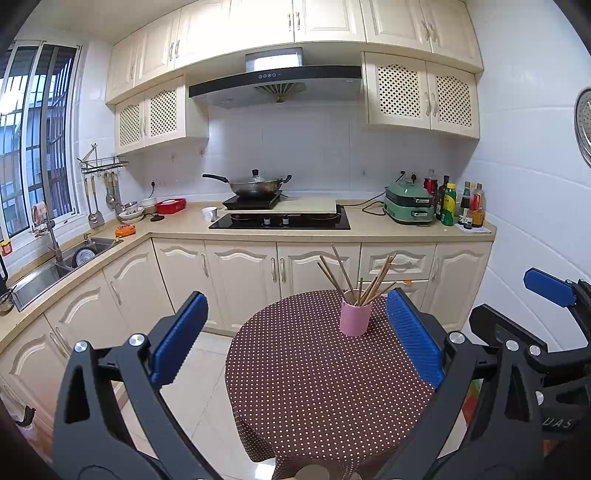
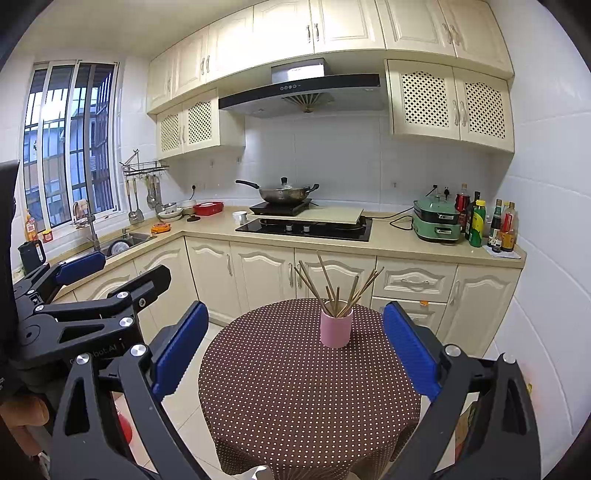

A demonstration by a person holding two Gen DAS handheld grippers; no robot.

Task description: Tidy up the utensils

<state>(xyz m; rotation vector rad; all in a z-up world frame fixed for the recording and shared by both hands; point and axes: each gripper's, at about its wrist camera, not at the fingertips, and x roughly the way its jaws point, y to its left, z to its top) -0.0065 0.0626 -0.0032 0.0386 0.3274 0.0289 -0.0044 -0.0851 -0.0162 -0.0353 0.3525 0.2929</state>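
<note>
Overhead, cream cabinets (image 1: 236, 22) line the kitchen walls above a black range hood (image 1: 275, 83), and a matching run of lower cabinets (image 2: 266, 273) carries a beige L-shaped countertop (image 1: 369, 225). A barred window (image 2: 70, 147) sits over the steel sink (image 1: 44, 273) on the left. On the counter a lidded wok (image 1: 255, 184) rests on a portable cooker over the black hob (image 1: 280, 221), with a green appliance (image 2: 437, 221) and a cluster of bottles (image 2: 487, 221) to the right. In front stands a round table under a brown polka-dot cloth (image 1: 314, 387). Toward its far side a pink cup (image 1: 355, 317) stands upright, holding a fanned bundle of wooden chopsticks (image 2: 332, 288). The left gripper (image 1: 295, 339) and the right gripper (image 2: 295, 349) hover over the near edge, both with blue pads spread wide, gripping nothing, well apart from the cup.
</note>
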